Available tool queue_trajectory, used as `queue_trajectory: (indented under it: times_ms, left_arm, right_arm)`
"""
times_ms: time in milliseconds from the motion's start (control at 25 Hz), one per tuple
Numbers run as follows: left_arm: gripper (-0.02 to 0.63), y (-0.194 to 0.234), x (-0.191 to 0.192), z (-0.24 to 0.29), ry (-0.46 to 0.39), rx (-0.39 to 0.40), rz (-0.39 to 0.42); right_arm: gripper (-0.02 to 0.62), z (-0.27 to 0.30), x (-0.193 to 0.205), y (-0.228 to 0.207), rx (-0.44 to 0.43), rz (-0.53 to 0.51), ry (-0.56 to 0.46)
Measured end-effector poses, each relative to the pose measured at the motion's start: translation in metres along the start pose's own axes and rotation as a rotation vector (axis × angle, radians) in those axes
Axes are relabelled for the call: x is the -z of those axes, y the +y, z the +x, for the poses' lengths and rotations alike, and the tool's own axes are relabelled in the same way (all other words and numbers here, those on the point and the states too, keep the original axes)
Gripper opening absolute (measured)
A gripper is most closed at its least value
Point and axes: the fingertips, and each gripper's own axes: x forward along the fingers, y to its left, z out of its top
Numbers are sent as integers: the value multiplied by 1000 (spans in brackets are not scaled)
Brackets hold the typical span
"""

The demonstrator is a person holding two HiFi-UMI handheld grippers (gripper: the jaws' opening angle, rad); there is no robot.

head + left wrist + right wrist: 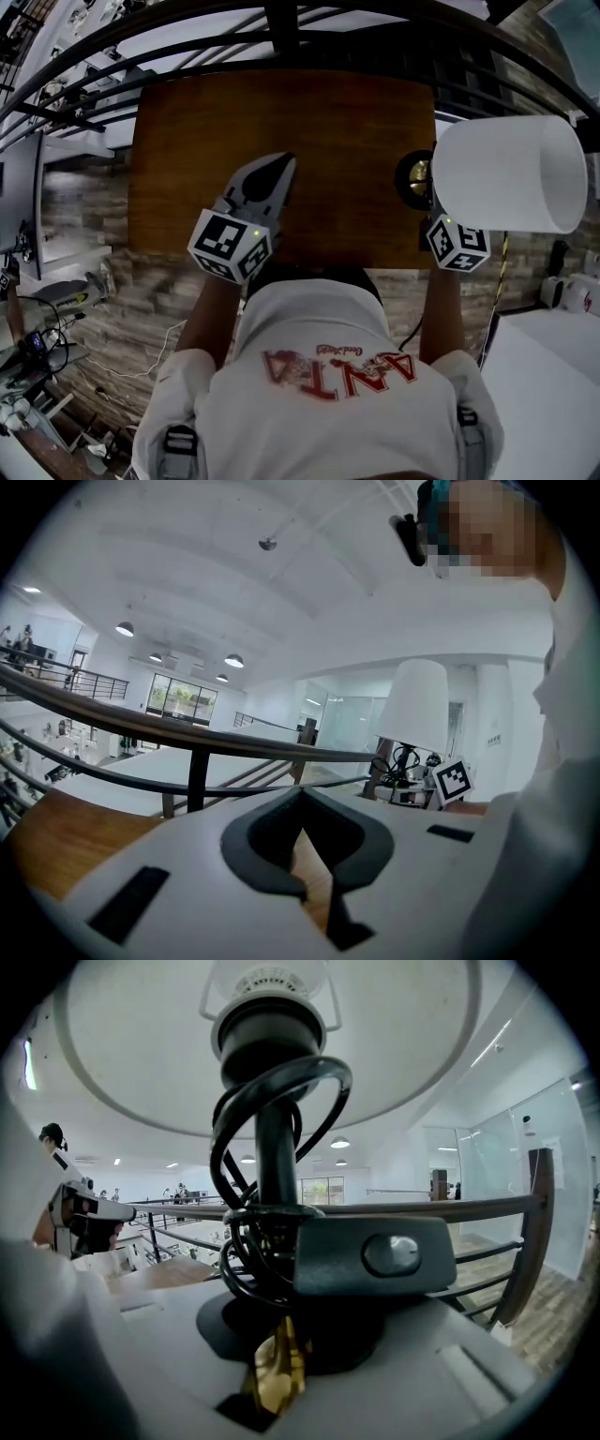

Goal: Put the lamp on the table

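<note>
The lamp has a white drum shade (511,173) and a round black base (413,178) with a gold part. Its base is at the right edge of the brown wooden table (281,112); I cannot tell if it touches the top. My right gripper (429,208) is shut on the lamp's lower stem. In the right gripper view the gold stem piece (274,1372) sits between the jaws of the right gripper (281,1358), with the coiled black cord (246,1232) and its switch (375,1255) above. My left gripper (283,162) hovers over the table's middle, shut and empty. The left gripper view shows the lamp (412,710) beyond the closed tips of the left gripper (302,797).
A black metal railing (281,28) runs along the table's far side and curves round both ends. A brick-patterned floor (122,309) lies to the left and near side. Cluttered desks (37,347) stand at the lower left, a white surface (544,394) at the lower right.
</note>
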Motion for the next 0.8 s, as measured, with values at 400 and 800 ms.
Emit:
queue_trajectory:
  times_ms: [400,800]
  left_arm:
    - [9,8,29,51,44,-65,-54]
    - [9,37,54,97,77,-133,-94]
  right_arm:
    - [63,109,28,-49,-41,8,12]
    - [63,219,48,-73,-90,-33,8]
